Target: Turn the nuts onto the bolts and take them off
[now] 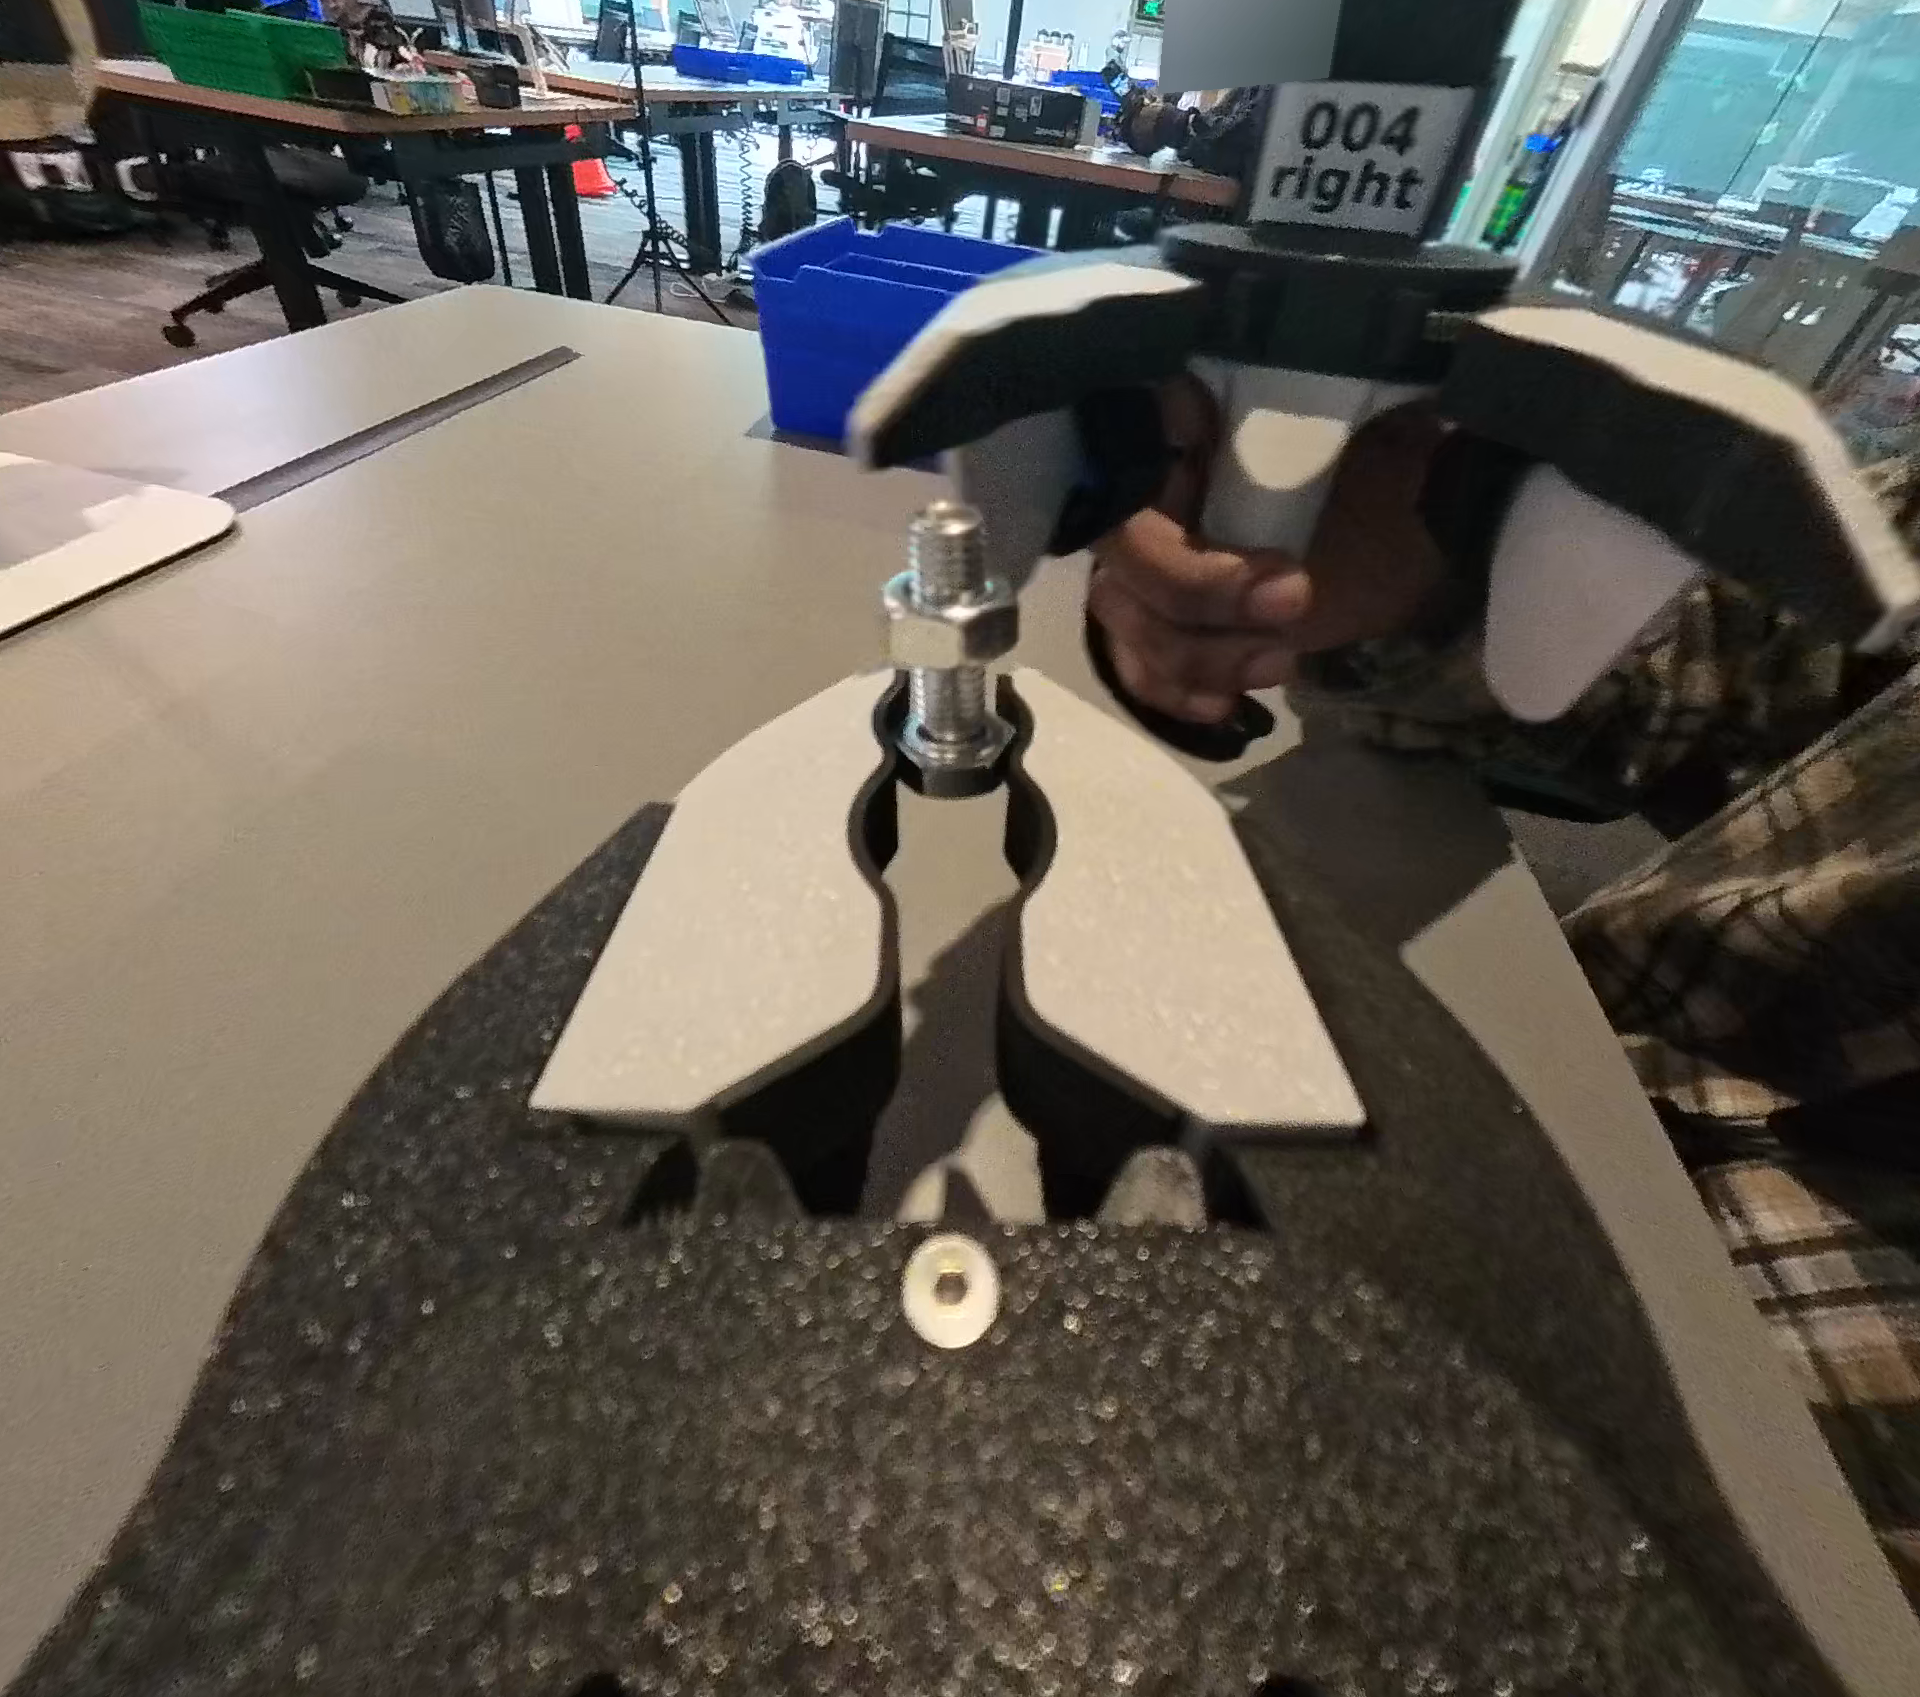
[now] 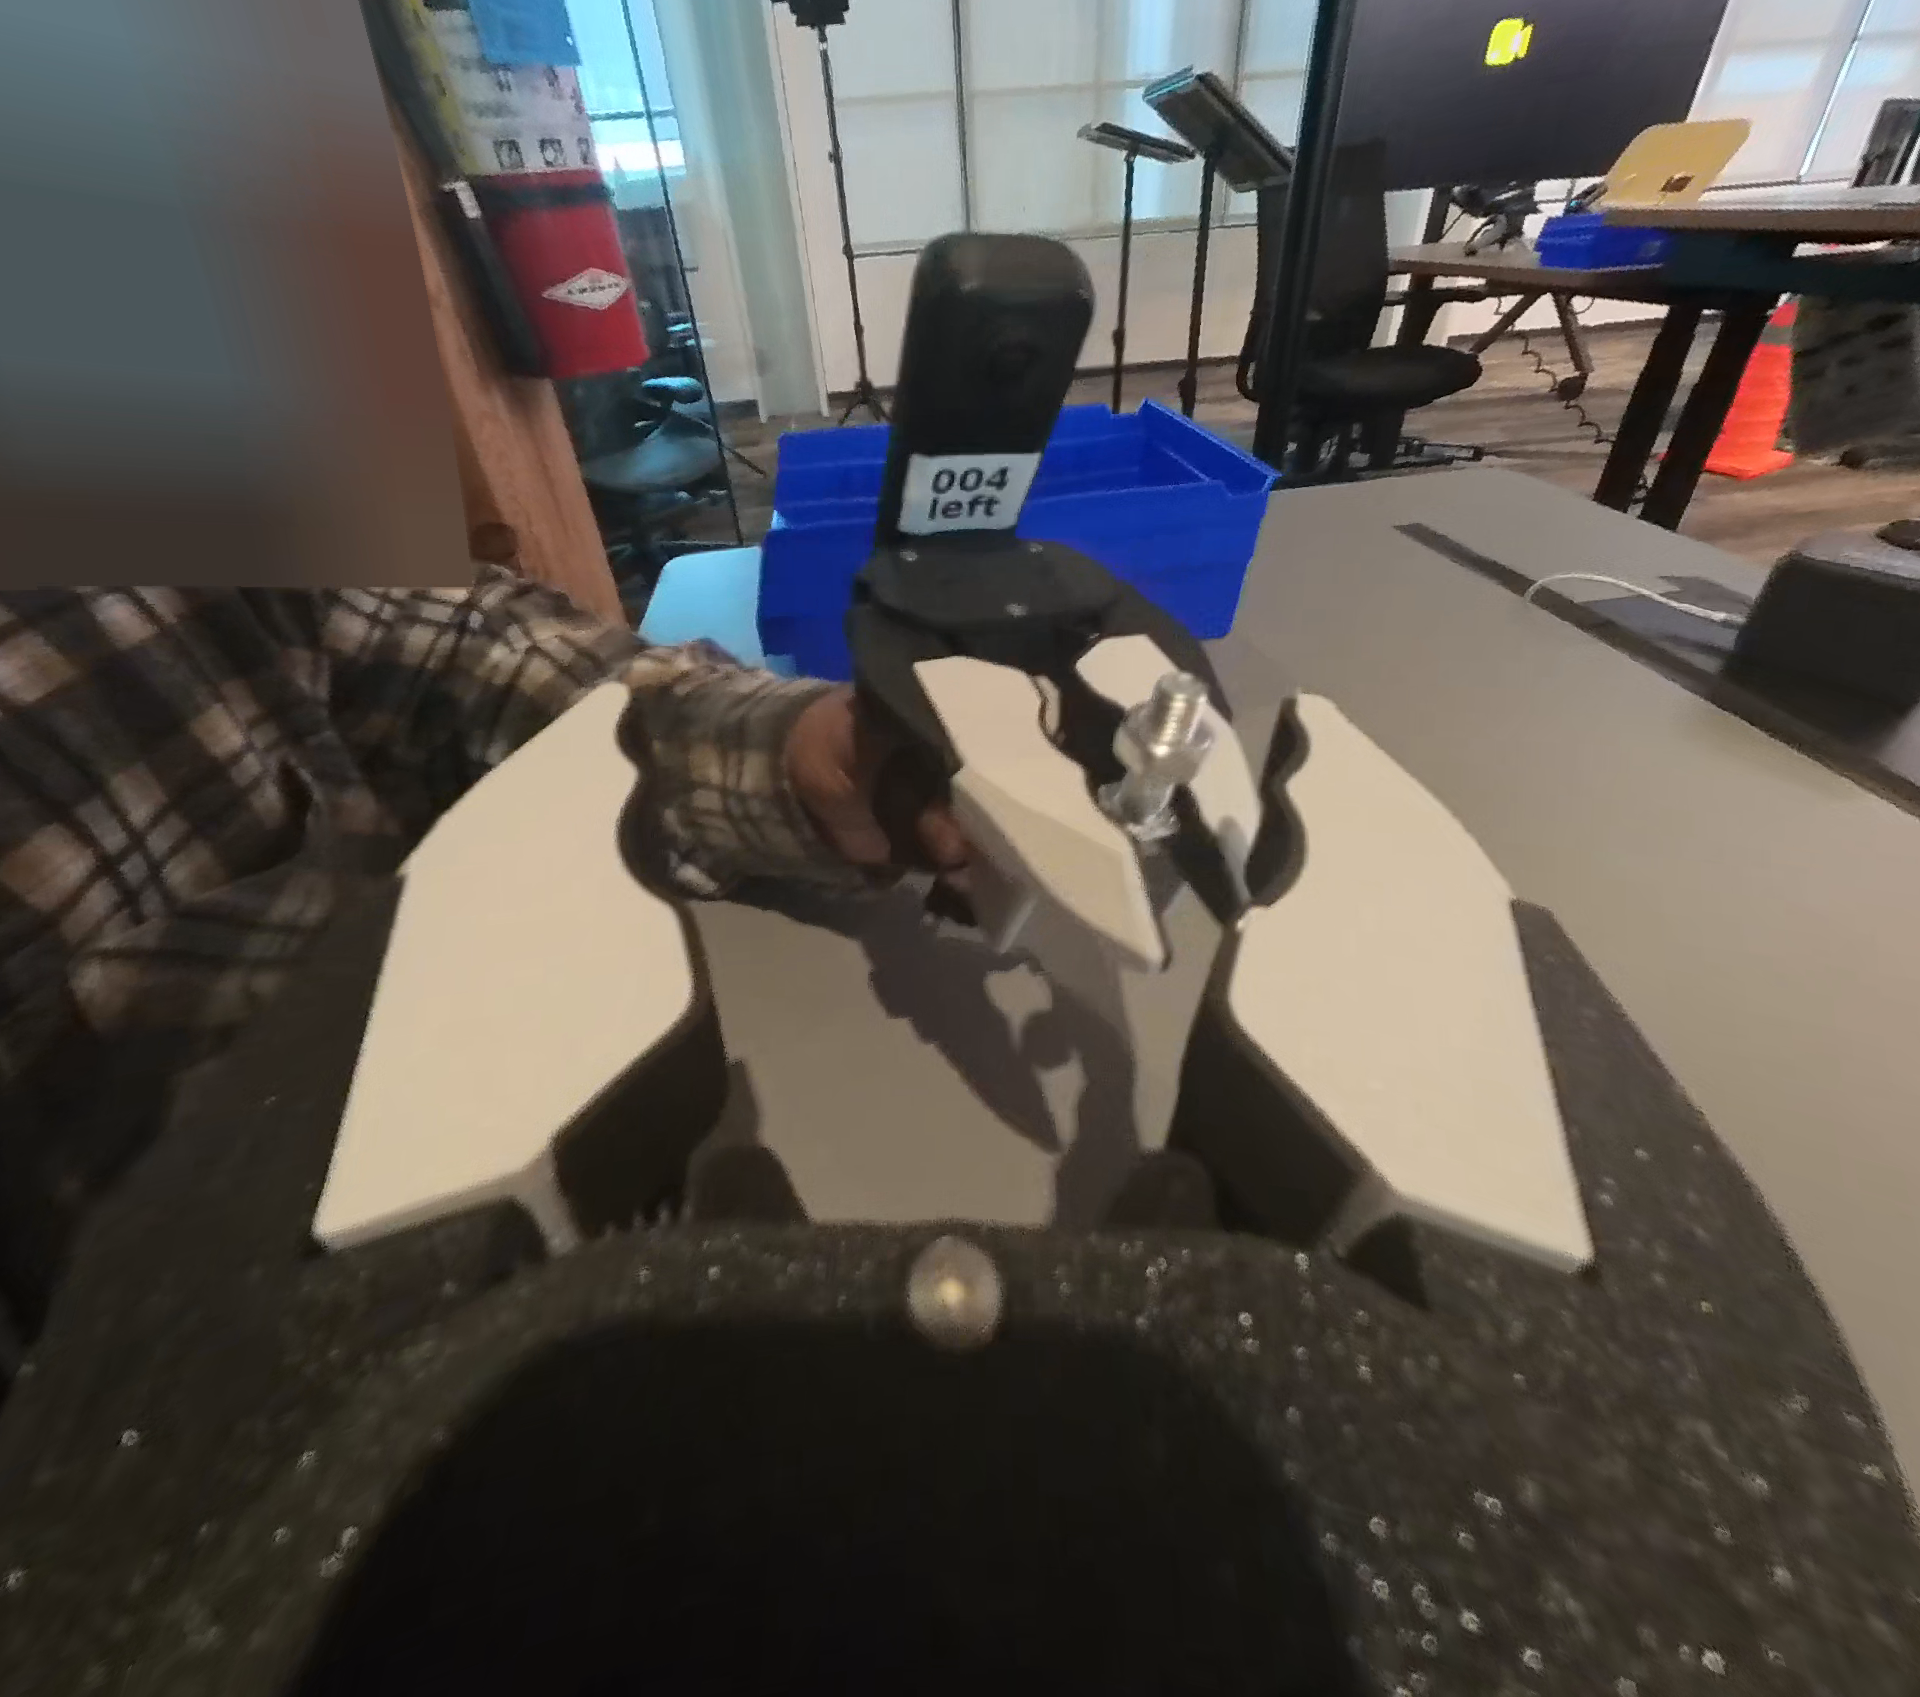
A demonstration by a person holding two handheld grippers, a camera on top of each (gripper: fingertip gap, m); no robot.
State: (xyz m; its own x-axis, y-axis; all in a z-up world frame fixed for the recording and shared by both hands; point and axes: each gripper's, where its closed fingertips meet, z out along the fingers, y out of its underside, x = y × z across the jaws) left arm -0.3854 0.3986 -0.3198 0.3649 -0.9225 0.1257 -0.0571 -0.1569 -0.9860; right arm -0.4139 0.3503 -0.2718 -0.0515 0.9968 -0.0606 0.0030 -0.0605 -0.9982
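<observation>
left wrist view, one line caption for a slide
Left gripper clamps an upright bolt by its head, nut threaded midway; open right gripper hovers behind.

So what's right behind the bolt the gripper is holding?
Behind the bolt, held by the left gripper, is the open right gripper. It hides part of the blue bin.

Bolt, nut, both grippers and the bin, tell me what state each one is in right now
bolt: upright, head clamped at the left gripper's tips
nut: threaded partway down the bolt, thread showing above and below
left gripper: shut on the bolt
right gripper: open, holding nothing
blue bin: open-topped, contents not visible
</observation>
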